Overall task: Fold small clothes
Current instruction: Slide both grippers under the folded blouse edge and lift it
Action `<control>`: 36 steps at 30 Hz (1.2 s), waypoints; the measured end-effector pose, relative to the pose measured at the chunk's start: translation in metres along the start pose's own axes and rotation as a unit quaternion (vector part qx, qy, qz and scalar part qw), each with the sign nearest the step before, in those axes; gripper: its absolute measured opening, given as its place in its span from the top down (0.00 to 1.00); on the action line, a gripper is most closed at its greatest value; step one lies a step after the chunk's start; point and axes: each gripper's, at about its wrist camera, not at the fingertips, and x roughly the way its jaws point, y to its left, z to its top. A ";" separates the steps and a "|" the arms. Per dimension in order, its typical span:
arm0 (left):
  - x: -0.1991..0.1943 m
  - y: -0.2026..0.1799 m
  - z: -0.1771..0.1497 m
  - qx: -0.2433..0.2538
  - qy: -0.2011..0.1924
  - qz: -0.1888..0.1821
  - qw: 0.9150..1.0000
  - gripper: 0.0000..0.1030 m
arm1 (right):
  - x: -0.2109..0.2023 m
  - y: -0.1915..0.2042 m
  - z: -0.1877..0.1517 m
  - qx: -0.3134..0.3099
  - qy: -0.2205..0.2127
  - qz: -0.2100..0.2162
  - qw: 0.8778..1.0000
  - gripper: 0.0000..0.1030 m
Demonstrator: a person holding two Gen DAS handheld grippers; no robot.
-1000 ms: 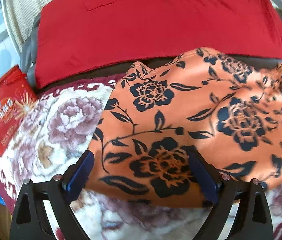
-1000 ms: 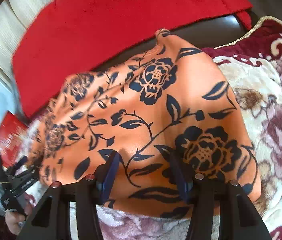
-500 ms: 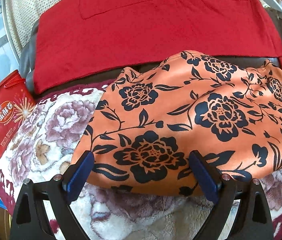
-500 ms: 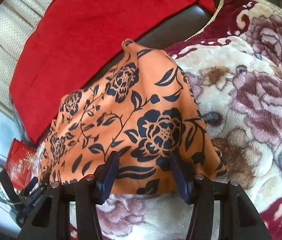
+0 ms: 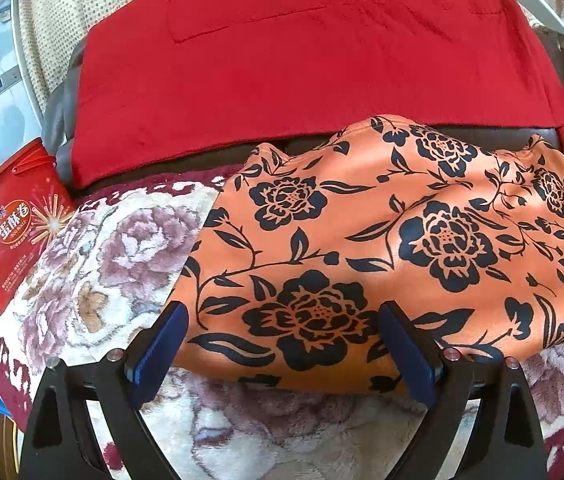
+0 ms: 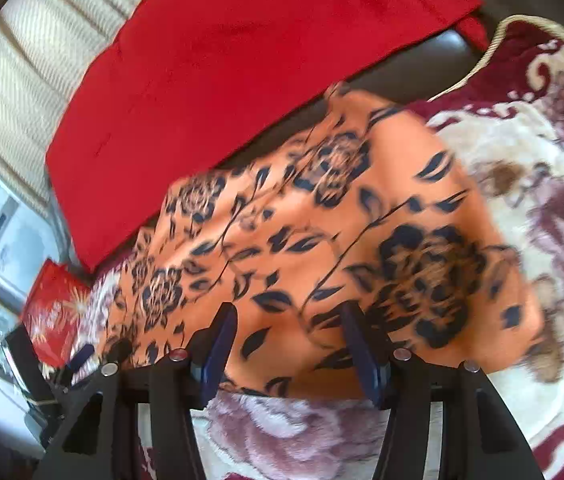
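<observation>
Both tongs stand spread with nothing pinched. The left tongs (image 5: 282, 344) sit at the bottom of the left wrist view, blue pads wide apart, and the near edge of the orange flowered garment (image 5: 382, 248) lies between and beyond them without being pressed. The right tongs (image 6: 290, 344) are narrower but also apart; the cloth's near edge runs across the gap between the pads, and no pad looks to be biting it, though that view is blurred.

That garment (image 6: 322, 240) fills the middle and right of the left view and the centre of the right view, lying in a smooth, rounded shape on a plush flowered blanket (image 5: 114, 256). Its far edge reaches a strip of dark sofa seat below a red towel (image 5: 302, 64) draped across the upper part of both frames. A red snack bag (image 5: 10, 224) leans at the left edge of the left view, and the left tongs also show small in the lower left corner of the right view (image 6: 78, 360).

My reading is that one fold is laid and the cloth is released. The next move probably calls for taking a fresh edge or corner with each tongs, closing fully on the slippery-looking fabric, and carrying it across evenly.
</observation>
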 end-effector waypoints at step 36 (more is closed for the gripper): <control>0.058 0.077 -0.008 -0.303 0.118 -0.259 0.909 0.07 | 0.012 -0.103 -0.003 0.266 -0.053 0.175 0.946 0.32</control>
